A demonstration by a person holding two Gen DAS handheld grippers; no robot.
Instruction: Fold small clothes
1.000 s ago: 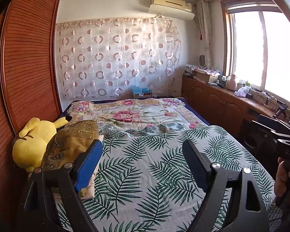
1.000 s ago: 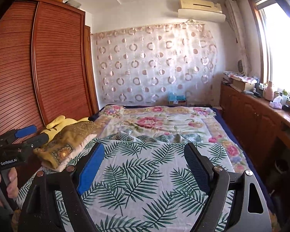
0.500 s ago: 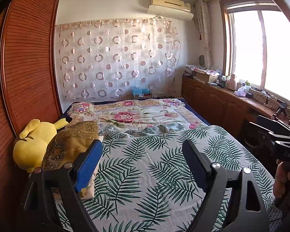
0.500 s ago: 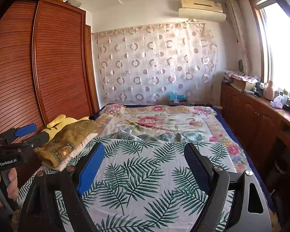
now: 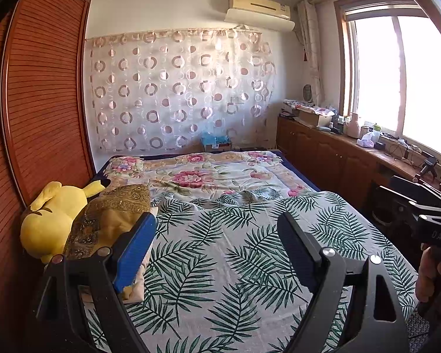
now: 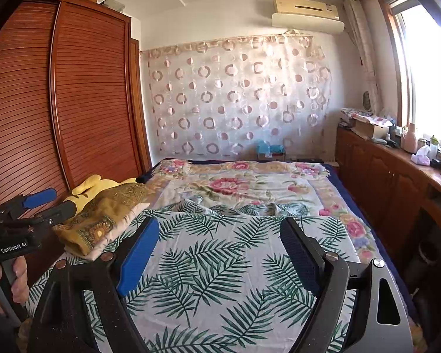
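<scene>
Both pairs of tongs hang above the bed, spread wide and holding nothing: the left tongs [image 5: 217, 235] and the right tongs [image 6: 220, 241] each show a blue-padded finger and a black finger well apart, with only bedding between them.

The one piece that could be a small garment is the mustard-yellow cloth with gold embroidered borders [image 5: 114, 214], lying in a thick, layered bundle at the left edge of the bed, just beside a yellow plush toy [image 5: 53, 220]. In the right wrist view the same cloth [image 6: 103, 220] rests on something pale underneath, and its edges look stacked rather than spread. Whether it is clothing at all, or a cushion cover or pillow wrap, I cannot tell.

The white sheet printed with green palm leaves [image 5: 235, 250] lies flat over the near half of the bed, with the floral quilt in pink and cream [image 5: 208, 173] beyond it. No loose garment lies spread on either.

As a judgement, this fits two stages equally: folded pieces set aside at the bed's edge with the work over, or a bundle waiting to be taken up and laid out. The pictures do not settle which.

The near edge of the bed is cut off by the tongs' frames, so anything lying there is hidden. The underside of the mustard bundle is out of sight. The person shows only as a hand [image 6: 3, 282] on the left handle.
</scene>
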